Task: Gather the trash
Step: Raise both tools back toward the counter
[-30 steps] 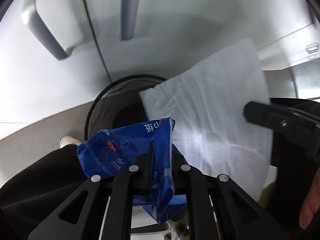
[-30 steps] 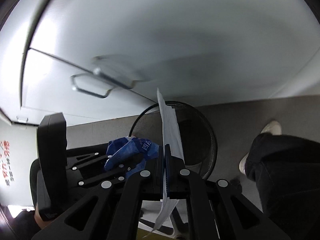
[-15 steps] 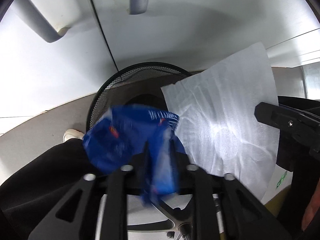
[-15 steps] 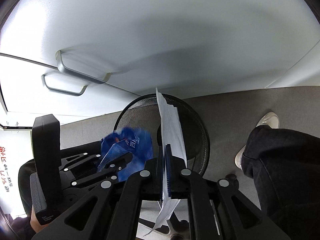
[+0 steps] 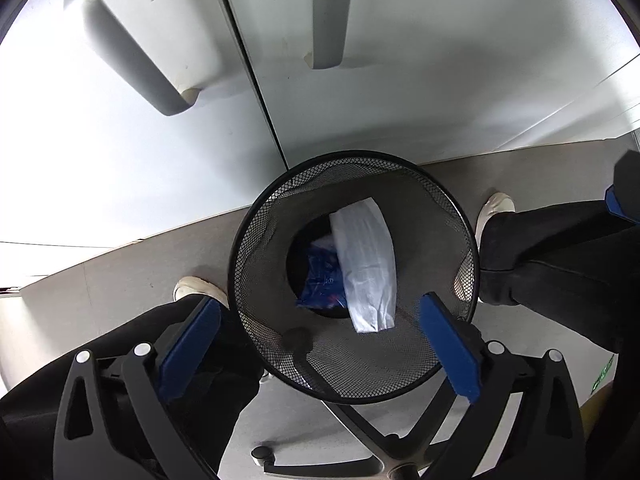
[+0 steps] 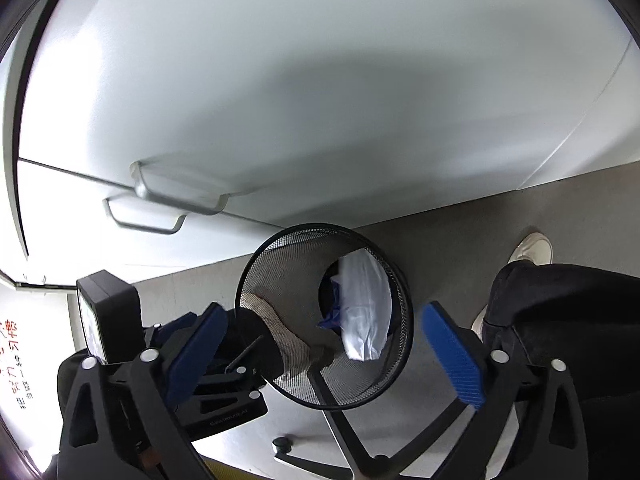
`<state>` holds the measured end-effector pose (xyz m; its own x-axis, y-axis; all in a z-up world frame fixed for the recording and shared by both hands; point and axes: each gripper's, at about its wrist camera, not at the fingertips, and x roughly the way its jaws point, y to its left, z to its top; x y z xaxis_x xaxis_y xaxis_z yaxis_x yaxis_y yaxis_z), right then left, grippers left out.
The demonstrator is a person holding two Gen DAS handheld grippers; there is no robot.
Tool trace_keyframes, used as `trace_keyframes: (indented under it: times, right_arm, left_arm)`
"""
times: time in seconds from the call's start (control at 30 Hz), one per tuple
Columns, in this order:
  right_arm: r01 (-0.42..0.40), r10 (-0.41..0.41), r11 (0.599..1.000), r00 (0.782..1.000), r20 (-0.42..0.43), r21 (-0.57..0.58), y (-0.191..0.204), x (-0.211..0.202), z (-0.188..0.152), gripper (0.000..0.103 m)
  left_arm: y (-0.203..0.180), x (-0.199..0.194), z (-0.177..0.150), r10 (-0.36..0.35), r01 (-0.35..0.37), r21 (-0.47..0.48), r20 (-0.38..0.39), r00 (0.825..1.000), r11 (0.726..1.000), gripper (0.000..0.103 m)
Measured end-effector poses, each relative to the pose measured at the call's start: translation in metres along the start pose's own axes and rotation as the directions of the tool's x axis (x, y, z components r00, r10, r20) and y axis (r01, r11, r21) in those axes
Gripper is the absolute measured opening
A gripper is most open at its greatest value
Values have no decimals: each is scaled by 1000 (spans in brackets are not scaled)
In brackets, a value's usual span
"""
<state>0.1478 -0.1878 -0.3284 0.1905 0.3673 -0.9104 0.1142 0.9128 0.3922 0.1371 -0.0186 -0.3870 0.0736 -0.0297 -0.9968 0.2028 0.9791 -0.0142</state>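
your left gripper (image 5: 320, 344), seen from its own camera: blue-padded fingers (image 5: 188, 350) spread wide apart, nothing between them, hanging above the open mouth of the bin. left shoe (image 5: 198, 286): pale, on the grey floor (image 5: 120, 280) just beside the bin's left wall, with your dark trouser leg (image 5: 140, 344) below it. cabinet doors (image 5: 400, 80): white, two grey handles, standing directly behind the bin. mesh bin (image 5: 256, 248): round, black wire, upright on the floor between your feet. blue wrapper (image 5: 320, 276): crumpled, lying at the bottom of the bin, left of the tissue and partly under it. white tissue (image 5: 366, 268): a long folded sheet inside the bin, leaning from the bottom up against the right inner wall. right shoe (image 5: 494, 210): pale, just beside the bin's right rim. chair base (image 5: 384, 452): black spokes with a caster, partly under the bin's near edge. your right gripper (image 6: 324, 350), from its own camera: blue-padded fingers (image 6: 452, 356) likewise wide apart and holding nothing, above and near the same bin (image 6: 404, 320), with the tissue (image 6: 366, 308) and the wrapper (image 6: 334, 312) visible inside; the left gripper (image 6: 208, 344) shows at the left of that view, beside the bin's rim.
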Motion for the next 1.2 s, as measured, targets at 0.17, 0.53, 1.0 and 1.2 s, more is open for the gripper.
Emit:
trace_keyframes:
  times: [0.17,0.53,1.0,1.2]
  right_arm:
    - [33,-33,999,999,25,-27,8,-8,-4,100]
    - [63,-49,990,992,113,-125,21,-49,-21,100]
    - [56,21,968,954,298,-245,43,-139,-57,100]
    - [21,98,952,925,366,-306,52,-192,-80,100]
  left_arm:
    - [2,0,-1,4,-4,-8,11,1000,1000,99]
    - [23,-46,-9,18,-3,-110,134,991,994,99]
    - [-2,-166,-55,46,-47,-9,401,915,999,99]
    - [-1,-243,-83,46,-43,-20,570,821,999,99]
